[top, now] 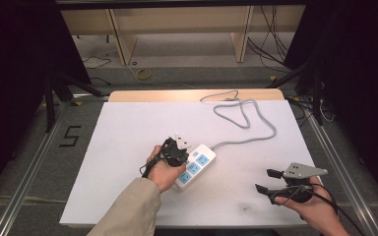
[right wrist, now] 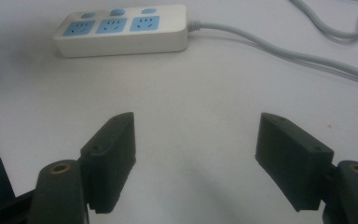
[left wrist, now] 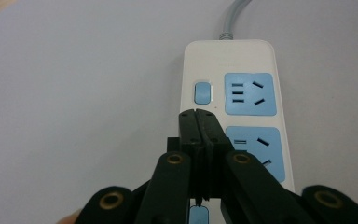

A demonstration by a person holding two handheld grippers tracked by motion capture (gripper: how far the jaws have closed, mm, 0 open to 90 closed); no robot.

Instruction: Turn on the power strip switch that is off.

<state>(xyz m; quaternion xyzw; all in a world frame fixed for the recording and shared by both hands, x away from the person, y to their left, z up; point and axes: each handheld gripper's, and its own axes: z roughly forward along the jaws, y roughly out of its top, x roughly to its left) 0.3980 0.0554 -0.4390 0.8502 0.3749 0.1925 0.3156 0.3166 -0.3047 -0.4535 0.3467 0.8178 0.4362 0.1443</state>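
Left claw closed over the power strip's switches

Nearest, the right claw point(top: 266, 181) hovers wide open and empty above the white table point(top: 128, 142); farther in, the left claw point(left wrist: 196, 114), pinched together on nothing, sits over the middle switch of the power strip point(top: 195, 165) lying mid-table.

The power strip point(top: 195, 165) is white, with three light-blue socket panels and light-blue switch buttons point(left wrist: 202, 93) beside them. Its cord point(top: 246, 123), running off toward 1 o'clock, is pale grey. The table point(top: 128, 147) carries a plain white sheet without any pattern; a light wooden edge shows at 12 o'clock. The left tongs point(left wrist: 198, 114) are black with brass-coloured rivets, as are the right tongs point(right wrist: 196, 154), which bear a grey plate point(top: 302, 170). The sleeve point(top: 128, 209) at 6 o'clock is beige.
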